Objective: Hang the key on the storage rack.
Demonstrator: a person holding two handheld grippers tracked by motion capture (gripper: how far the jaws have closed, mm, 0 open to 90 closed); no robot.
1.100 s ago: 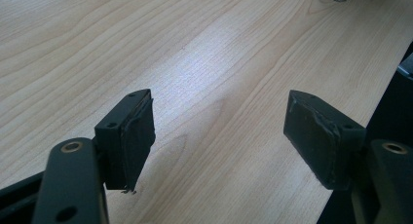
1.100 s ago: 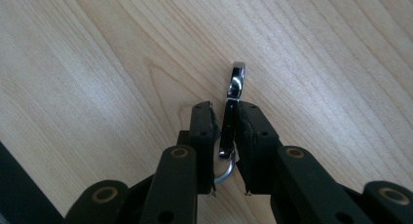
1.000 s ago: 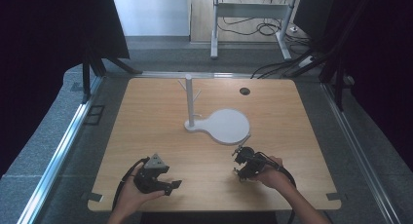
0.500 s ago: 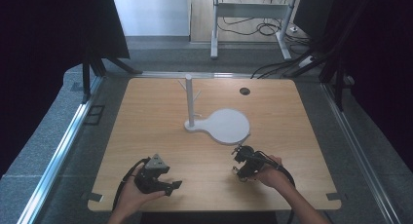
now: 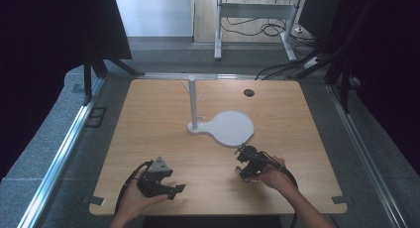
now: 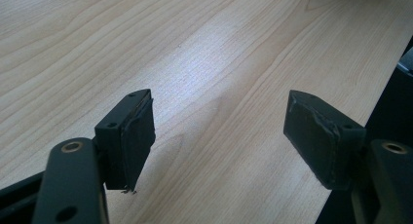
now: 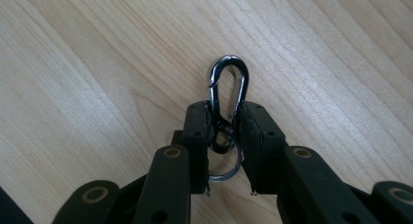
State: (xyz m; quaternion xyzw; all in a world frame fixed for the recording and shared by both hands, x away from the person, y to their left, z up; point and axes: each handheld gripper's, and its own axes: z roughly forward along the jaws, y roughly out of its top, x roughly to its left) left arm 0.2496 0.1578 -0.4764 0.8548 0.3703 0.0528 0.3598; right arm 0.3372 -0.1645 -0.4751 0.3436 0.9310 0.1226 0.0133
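The right gripper (image 7: 226,136) grips a shiny silver metal carabiner clip (image 7: 228,90) with key ring, its jaws having just eased open slightly, above the light wooden counter (image 7: 97,63); the left gripper (image 6: 219,136) gapes wide, empty.

Wooden table (image 5: 148,119) under white stand (image 5: 220,126), carabiner (image 7: 228,90).

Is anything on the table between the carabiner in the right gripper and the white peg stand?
Nothing visible. The right gripper has the carabiner between its jaws, just short of the white stand's round base; bare table lies between them.
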